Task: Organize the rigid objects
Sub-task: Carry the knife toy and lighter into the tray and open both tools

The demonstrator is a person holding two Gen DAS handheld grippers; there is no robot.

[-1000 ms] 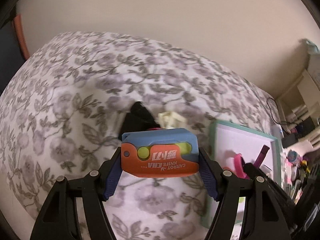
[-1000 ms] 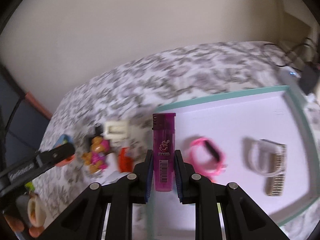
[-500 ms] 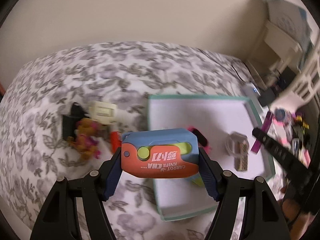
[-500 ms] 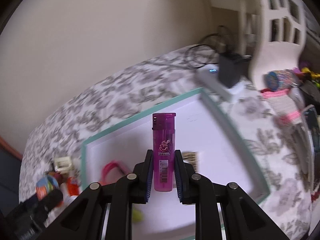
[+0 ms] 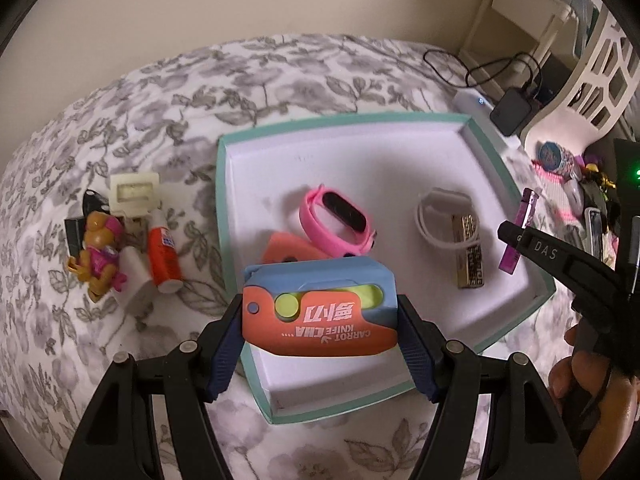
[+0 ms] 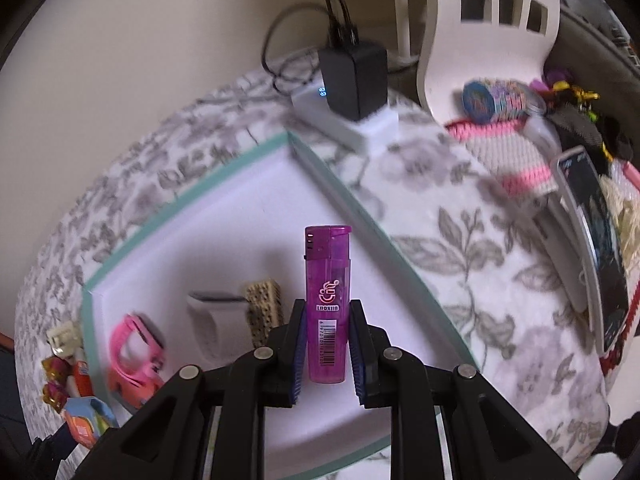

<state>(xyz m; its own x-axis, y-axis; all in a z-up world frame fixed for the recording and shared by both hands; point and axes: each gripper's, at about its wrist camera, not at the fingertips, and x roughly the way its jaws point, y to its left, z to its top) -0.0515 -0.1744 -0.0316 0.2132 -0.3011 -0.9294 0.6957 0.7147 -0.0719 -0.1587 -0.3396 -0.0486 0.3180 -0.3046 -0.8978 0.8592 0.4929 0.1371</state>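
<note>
Left wrist view: left gripper point(image 5: 320, 322) clamped on an orange-and-blue carrot knife toy point(image 5: 320, 310), held flat above the near left corner of a teal-rimmed tray point(image 5: 222, 208) on a floral bedspread point(image 5: 280, 64). Inside the tray: pink watch band point(image 5: 338, 220) at centre, orange piece point(image 5: 286, 248) touching its near side, white ring-shaped band point(image 5: 440, 216) to the right, gold patterned block point(image 5: 469, 250) lying against it. Left of the tray, apart from it: cream square part point(image 5: 134, 194), toy dog figure point(image 5: 98, 254), orange-and-white glue bottle point(image 5: 162, 258), clustered close together. At the right edge: right gripper point(image 5: 516, 236) seen from the side, purple lighter point(image 5: 520, 234) in its jaws above the tray's right rim; jaw gap not readable here

Right wrist view: right gripper point(image 6: 328, 350) closed narrowly on the purple lighter point(image 6: 327, 304), held upright by its lower half, cap end away from the camera, over the tray's white floor near the right wall point(image 6: 360, 208). Shown clearly only here: barcode and logo on the lighter, black power adapter point(image 6: 354, 80) on a white power strip point(image 6: 340, 124) beyond the far tray corner, white chair point(image 6: 480, 28), phone point(image 6: 596, 248) on the right. Carrot knife toy point(image 6: 86, 420) and left-side cluster reduced to small shapes at lower left, much blurred
</note>
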